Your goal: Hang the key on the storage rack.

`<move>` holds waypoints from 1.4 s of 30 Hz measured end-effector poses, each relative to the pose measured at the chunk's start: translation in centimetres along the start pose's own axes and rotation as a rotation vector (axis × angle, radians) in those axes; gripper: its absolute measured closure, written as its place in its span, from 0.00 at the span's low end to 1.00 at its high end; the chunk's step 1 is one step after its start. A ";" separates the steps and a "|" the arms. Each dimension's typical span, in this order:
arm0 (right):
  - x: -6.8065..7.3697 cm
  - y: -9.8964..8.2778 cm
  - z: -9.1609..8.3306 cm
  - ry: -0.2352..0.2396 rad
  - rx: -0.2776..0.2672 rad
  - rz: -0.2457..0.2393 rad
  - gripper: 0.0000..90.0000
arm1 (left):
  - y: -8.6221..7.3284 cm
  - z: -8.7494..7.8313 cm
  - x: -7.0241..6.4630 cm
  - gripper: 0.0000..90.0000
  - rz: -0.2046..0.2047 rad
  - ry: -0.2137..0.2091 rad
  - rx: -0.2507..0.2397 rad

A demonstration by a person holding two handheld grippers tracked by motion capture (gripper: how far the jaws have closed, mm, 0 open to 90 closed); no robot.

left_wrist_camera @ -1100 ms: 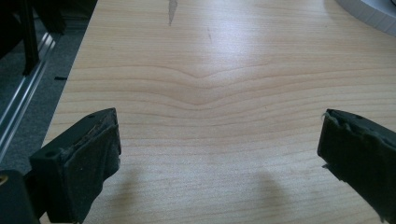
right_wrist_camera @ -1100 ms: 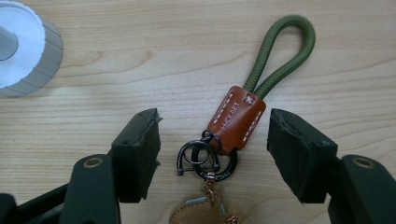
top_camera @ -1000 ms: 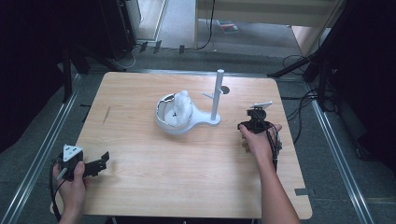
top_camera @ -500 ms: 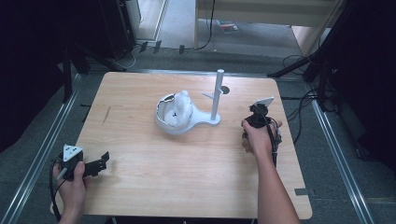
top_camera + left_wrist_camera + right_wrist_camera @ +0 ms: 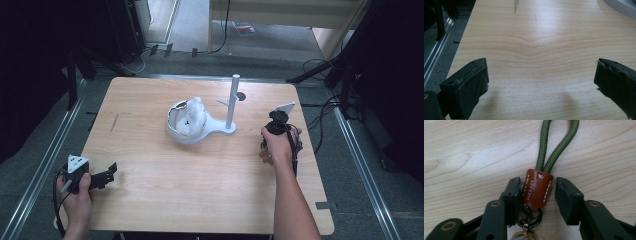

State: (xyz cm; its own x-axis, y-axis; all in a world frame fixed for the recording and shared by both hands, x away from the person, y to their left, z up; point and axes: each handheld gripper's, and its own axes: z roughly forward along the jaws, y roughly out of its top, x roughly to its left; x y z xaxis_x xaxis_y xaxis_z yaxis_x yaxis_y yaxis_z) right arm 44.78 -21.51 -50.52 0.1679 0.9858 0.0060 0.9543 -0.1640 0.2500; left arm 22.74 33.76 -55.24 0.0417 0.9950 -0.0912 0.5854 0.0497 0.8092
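Right gripper (image 5: 537, 195) has just been closing around the keychain's leather tab (image 5: 537, 190), not yet pinching; lifting remains. Left gripper (image 5: 541, 82) stays spread, idle.

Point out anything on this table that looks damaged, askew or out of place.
Little stands out. The table has a dark scratch toward its far left. The left gripper has frayed, ragged pads. The keychain strap lies off-centre between the right gripper jaws, against one.
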 end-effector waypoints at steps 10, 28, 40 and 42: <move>-0.1 -0.2 -0.1 0.003 0.001 -0.053 0.76 | 0.0 0.0 0.0 0.00 0.001 0.002 0.000; -1.1 -3.1 -2.7 0.127 -0.248 -0.087 0.77 | 0.0 0.0 0.0 0.00 0.001 0.002 0.000; -1.3 -5.7 -5.4 0.227 -0.437 -0.101 0.77 | 0.0 0.0 0.0 0.00 0.002 0.002 0.000; -1.1 -6.1 -5.9 0.243 -0.463 -0.109 0.77 | 0.0 0.0 0.0 0.00 0.001 0.001 -0.001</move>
State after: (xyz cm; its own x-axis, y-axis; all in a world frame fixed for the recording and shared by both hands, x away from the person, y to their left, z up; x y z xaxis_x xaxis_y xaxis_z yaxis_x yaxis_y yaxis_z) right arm 37.28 -21.36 -46.31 -0.0409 0.9853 0.1661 0.7446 -0.0808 0.6626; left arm 22.72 33.75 -55.23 0.0417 0.9951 -0.0895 0.5846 0.0483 0.8098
